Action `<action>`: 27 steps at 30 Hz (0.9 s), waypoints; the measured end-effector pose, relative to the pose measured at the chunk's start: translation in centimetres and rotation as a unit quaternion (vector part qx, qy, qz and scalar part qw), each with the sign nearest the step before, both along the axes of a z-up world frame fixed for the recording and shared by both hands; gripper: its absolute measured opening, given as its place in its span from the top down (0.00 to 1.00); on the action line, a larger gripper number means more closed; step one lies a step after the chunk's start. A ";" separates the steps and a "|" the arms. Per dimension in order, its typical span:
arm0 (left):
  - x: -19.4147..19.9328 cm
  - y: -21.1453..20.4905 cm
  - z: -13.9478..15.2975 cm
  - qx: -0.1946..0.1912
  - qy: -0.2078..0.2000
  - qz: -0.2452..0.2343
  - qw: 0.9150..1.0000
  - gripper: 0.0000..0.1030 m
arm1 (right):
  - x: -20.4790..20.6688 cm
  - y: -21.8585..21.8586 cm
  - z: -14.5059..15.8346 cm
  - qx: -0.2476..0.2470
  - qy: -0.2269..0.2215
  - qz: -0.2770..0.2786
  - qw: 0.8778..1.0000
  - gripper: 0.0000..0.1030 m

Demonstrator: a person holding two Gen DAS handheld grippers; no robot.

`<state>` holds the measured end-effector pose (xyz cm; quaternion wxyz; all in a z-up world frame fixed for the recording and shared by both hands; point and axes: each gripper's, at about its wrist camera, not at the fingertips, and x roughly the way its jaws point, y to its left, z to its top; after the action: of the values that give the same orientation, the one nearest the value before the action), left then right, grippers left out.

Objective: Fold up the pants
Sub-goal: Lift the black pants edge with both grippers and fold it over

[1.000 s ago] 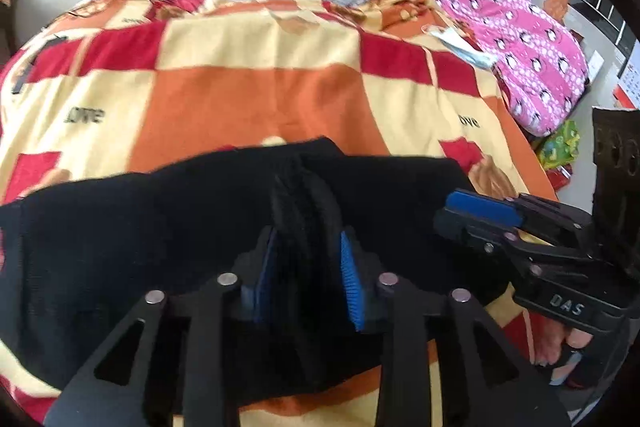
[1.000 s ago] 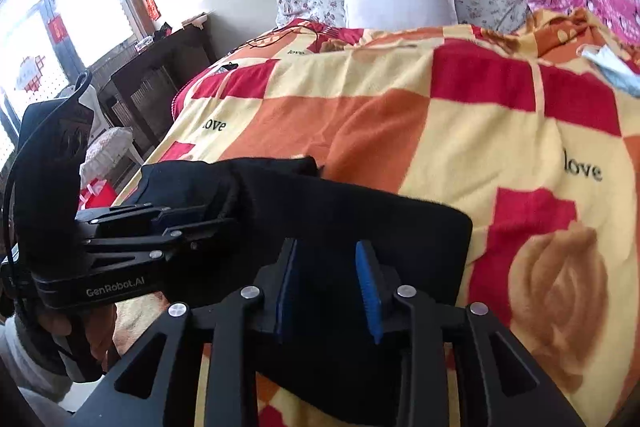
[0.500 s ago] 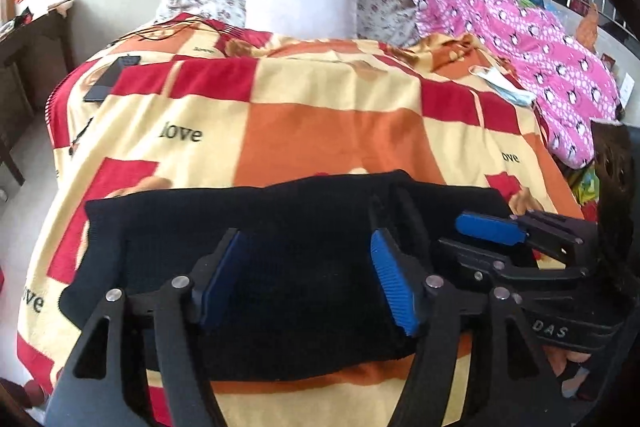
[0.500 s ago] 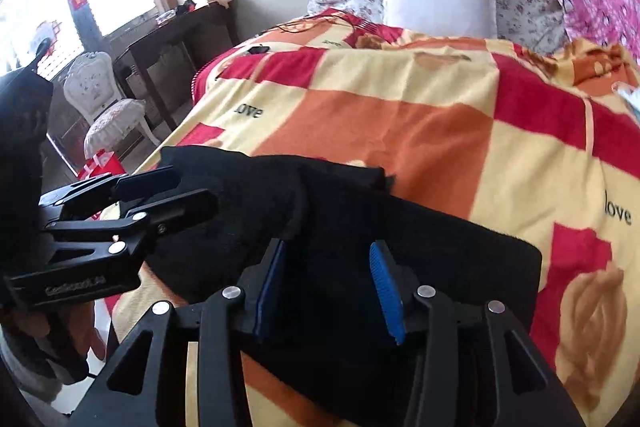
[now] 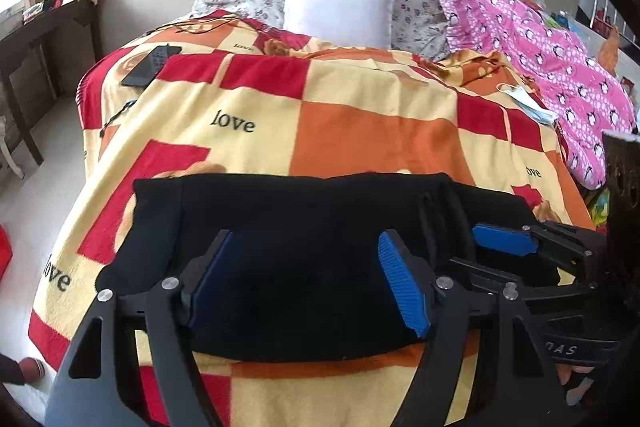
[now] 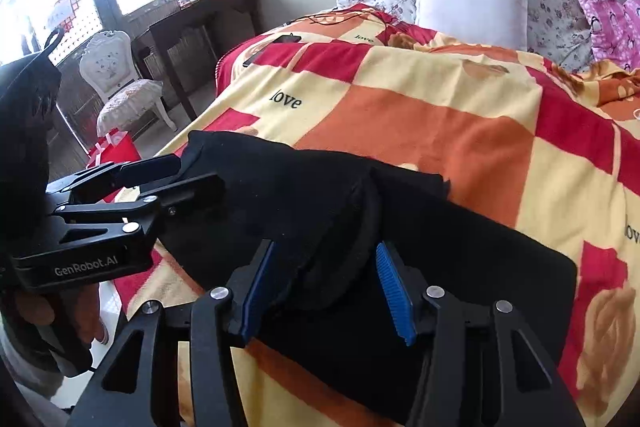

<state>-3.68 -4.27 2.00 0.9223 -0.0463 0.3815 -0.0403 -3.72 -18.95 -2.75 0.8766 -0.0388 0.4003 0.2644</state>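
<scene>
The black pants [image 5: 304, 227] lie folded into a wide flat band across the near end of the bed, with a raised fold ridge near the right; they also show in the right wrist view [image 6: 400, 227]. My left gripper [image 5: 308, 279] is open above the pants and holds nothing. My right gripper [image 6: 326, 287] is open above the fold ridge and holds nothing. Each gripper shows in the other's view, the right one [image 5: 520, 251] and the left one [image 6: 132, 183].
The pants rest on a red, orange and yellow checked blanket [image 5: 360, 131]. A white pillow [image 5: 338, 11] and pink bedding [image 5: 560, 67] lie at the far end. A phone [image 5: 150, 65] and a face mask [image 5: 528, 103] lie on the blanket. A chair [image 6: 124, 95] and dark table [image 6: 192, 23] stand left.
My left gripper let go of the black fabric and opened wide. My right gripper opened too. Both pulled back and up from the pants, which now lie flat.
</scene>
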 end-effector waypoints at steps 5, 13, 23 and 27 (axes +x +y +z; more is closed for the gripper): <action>-0.5 1.3 -0.3 -0.002 0.004 0.015 1.000 0.29 | 0.6 0.9 -1.1 -0.005 0.012 0.000 1.000 0.43; -1.0 3.1 -0.6 -0.011 0.011 0.037 0.999 0.29 | 0.5 1.8 0.7 0.007 -0.003 0.015 1.000 0.43; -2.0 5.3 -1.2 -0.039 0.027 0.055 0.997 0.28 | 2.3 5.2 0.6 0.009 0.005 0.050 0.999 0.37; -2.7 6.8 -1.3 -0.072 0.033 0.071 0.994 0.26 | 3.2 7.1 0.5 0.007 0.005 0.072 0.997 0.37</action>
<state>-6.35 2.53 0.74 0.9041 -0.1410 0.4035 -0.0010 -0.47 -11.86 -2.22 0.8536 -0.0602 0.3992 0.3292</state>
